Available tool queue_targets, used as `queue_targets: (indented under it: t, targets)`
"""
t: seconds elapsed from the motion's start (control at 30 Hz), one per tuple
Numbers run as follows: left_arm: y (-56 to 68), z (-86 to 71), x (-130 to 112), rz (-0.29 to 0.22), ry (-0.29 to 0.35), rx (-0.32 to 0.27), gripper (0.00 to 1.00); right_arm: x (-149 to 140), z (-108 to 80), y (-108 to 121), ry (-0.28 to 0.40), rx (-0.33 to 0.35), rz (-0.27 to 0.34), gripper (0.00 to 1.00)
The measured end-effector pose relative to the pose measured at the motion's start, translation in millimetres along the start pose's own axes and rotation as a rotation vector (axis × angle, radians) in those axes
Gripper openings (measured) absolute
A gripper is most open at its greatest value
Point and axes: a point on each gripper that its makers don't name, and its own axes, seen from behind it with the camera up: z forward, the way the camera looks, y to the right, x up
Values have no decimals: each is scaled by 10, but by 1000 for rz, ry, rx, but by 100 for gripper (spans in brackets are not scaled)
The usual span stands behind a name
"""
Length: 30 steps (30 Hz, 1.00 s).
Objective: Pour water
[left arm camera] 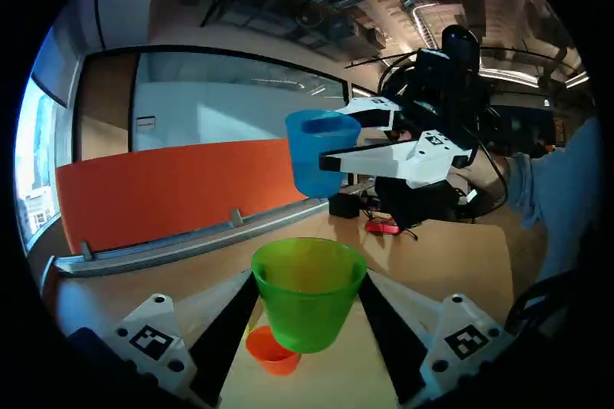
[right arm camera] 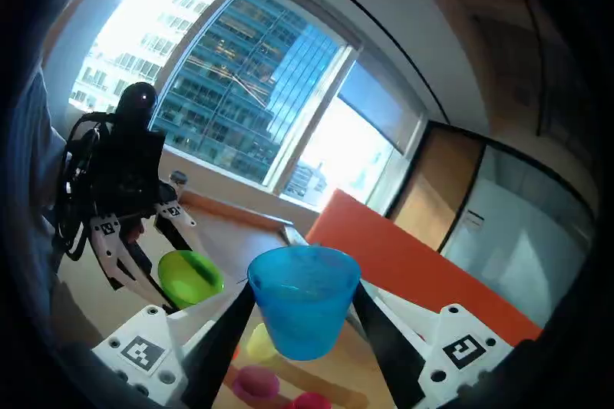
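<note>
1. Grip first: the left gripper is clamped on the green cup, one finger on each side of its wall. The cup is upright, above the tabletop, with a small orange cup on the wood just below.
2. The right gripper pinches the blue cup, roughly upright. It is higher than the green cup and apart from it, toward the tabletop edge where the orange partition runs.
3. The step in hand looks like bringing the blue rim over the green mouth; close that gap before any tilt.
4. Tip slowly, with the lip low over the mouth's centre, and hold the green cup level.
5. How full the blue cup is cannot be told, so start the tilt gently.
</note>
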Motion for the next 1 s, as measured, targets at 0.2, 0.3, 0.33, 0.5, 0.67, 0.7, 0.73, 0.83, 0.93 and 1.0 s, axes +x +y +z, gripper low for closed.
queue_targets:
  t: [0.2, 0.3, 0.33, 0.5, 0.67, 0.7, 0.73, 0.83, 0.93, 1.0]
  targets:
    - [24, 16, 18, 3, 4, -5, 87, 133, 37, 66, 11, -1, -72, 90]
    - [48, 26, 33, 3, 7, -9, 87, 194, 59, 96, 15, -2, -112, 90]
    - [57, 30, 37, 3, 8, -11, 87, 210, 68, 105, 16, -4, -127, 90]
    - [87, 48, 49, 4, 11, -16, 87, 284, 103, 136, 18, -8, -193, 90]
    - [117, 65, 79, 7, 15, -22, 87, 345, 127, 176, 21, -11, -251, 90]
    - [124, 68, 87, 7, 16, -24, 87, 355, 132, 187, 22, -12, -262, 90]
    - [131, 72, 93, 8, 18, -25, 87, 367, 136, 198, 23, -15, -276, 90]
    - [149, 83, 107, 9, 21, -28, 87, 395, 147, 226, 25, -22, -316, 90]
    - [166, 94, 116, 9, 23, -31, 87, 416, 161, 252, 24, -29, -357, 90]
    - [178, 99, 120, 8, 23, -35, 87, 428, 171, 267, 23, -33, -381, 90]
